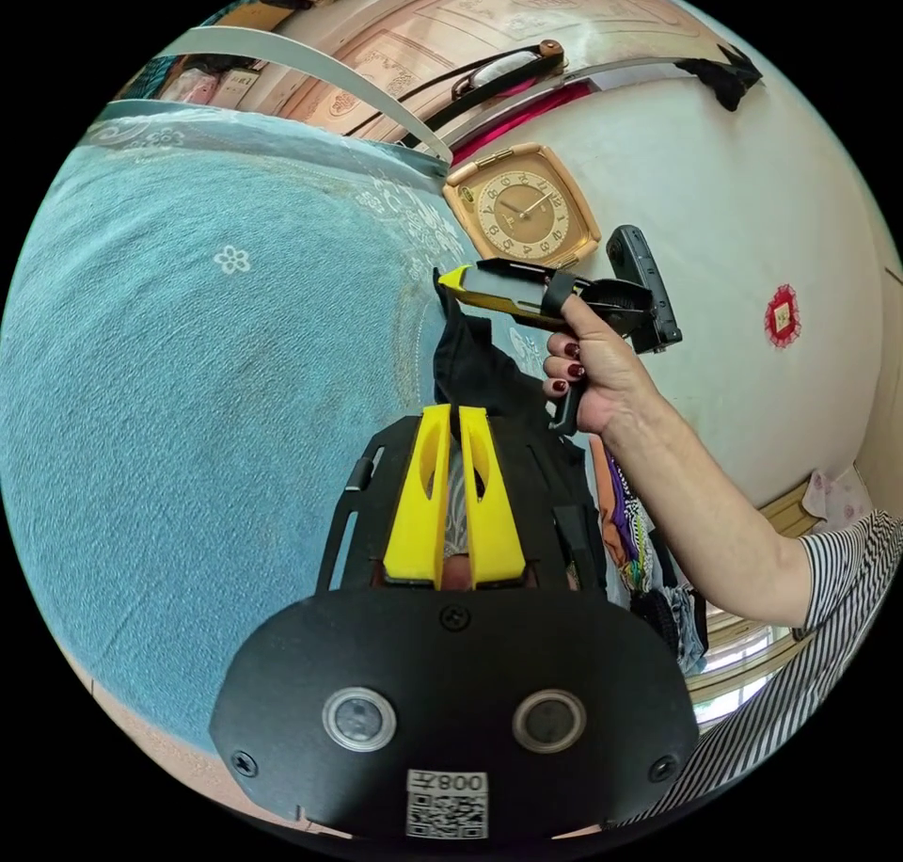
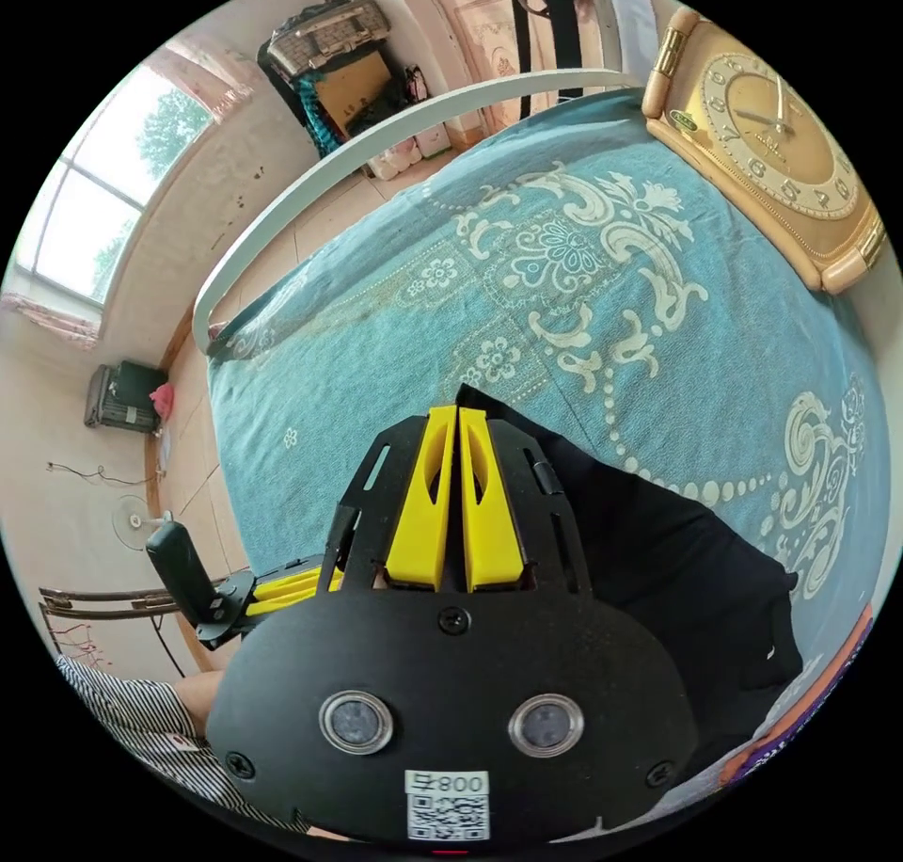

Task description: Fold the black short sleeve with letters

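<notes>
The black shirt (image 1: 475,363) hangs bunched in the air between both grippers, above the bed. My left gripper (image 1: 456,412) is shut on one part of it, with black cloth at the yellow tips. A hand (image 1: 593,373) holds my right gripper (image 1: 450,279) a little higher, pinching another part. In the right gripper view, my right gripper (image 2: 458,412) is shut on a corner of the shirt (image 2: 658,561), which drapes down to the right over the blanket. The left gripper (image 2: 282,587) pokes out at lower left. No letters are visible.
A teal patterned blanket (image 1: 188,354) (image 2: 564,269) covers the bed under the shirt. A gold clock (image 1: 522,208) (image 2: 781,137) stands at the bed's edge by the wall. Colourful clothes (image 1: 640,533) lie piled beyond the shirt. A white bed rail (image 2: 376,147) curves along the far side.
</notes>
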Action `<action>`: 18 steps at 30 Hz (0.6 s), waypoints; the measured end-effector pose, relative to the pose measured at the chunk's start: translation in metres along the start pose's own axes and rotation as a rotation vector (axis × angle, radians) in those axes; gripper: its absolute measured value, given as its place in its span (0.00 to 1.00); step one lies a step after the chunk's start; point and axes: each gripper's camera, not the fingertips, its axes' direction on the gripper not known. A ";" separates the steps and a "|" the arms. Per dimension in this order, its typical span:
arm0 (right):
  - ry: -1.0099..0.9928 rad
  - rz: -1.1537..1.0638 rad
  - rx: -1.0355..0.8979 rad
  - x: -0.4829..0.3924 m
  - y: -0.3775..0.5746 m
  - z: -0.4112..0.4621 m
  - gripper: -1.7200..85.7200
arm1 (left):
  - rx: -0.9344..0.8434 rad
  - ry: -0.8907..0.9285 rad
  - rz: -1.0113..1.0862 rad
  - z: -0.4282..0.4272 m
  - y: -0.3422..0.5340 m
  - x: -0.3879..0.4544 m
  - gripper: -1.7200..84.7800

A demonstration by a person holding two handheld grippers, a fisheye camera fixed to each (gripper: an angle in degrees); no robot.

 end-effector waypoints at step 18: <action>-0.416 0.328 0.304 0.207 0.157 -0.113 0.02 | -0.192 -0.022 0.490 0.083 0.036 0.133 0.04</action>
